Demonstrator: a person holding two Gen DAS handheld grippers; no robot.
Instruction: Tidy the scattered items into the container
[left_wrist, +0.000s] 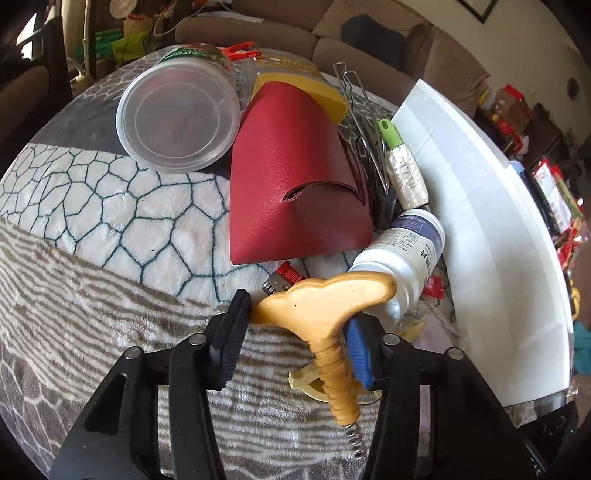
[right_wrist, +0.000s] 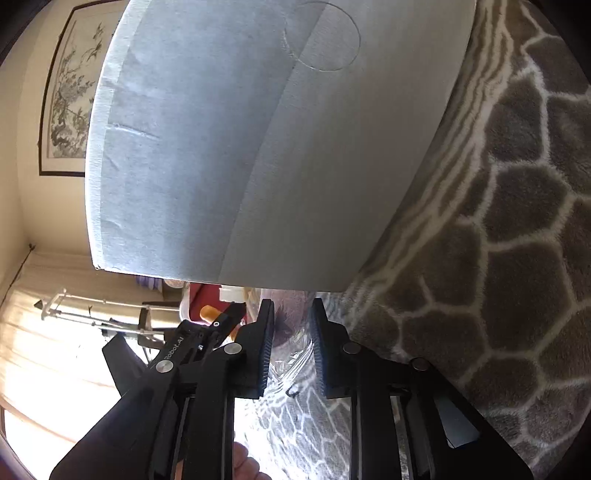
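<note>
On the patterned blanket (left_wrist: 110, 221), my left gripper (left_wrist: 303, 332) is shut on a tan T-shaped handle with a spring (left_wrist: 325, 302). One pad touches the head's left end; a blue piece (left_wrist: 356, 343) sits against the other pad. The white foam container (left_wrist: 480, 221) stands to the right. In the right wrist view its wall (right_wrist: 258, 147) fills the upper frame. My right gripper (right_wrist: 291, 343) is low over the blanket, jaws nearly together on a clear crinkled plastic packet (right_wrist: 293, 363) with a fork shape in it. The left gripper (right_wrist: 207, 332) shows to its left.
Scattered beside the handle are a red pouch (left_wrist: 295, 177), a clear plastic tub (left_wrist: 177, 118) on its side, a white pill bottle (left_wrist: 406, 254), a red lighter (left_wrist: 290, 277), a yellow sponge (left_wrist: 306, 88), a green-handled roller (left_wrist: 402, 173) and wire tongs (left_wrist: 354, 103). A sofa stands behind.
</note>
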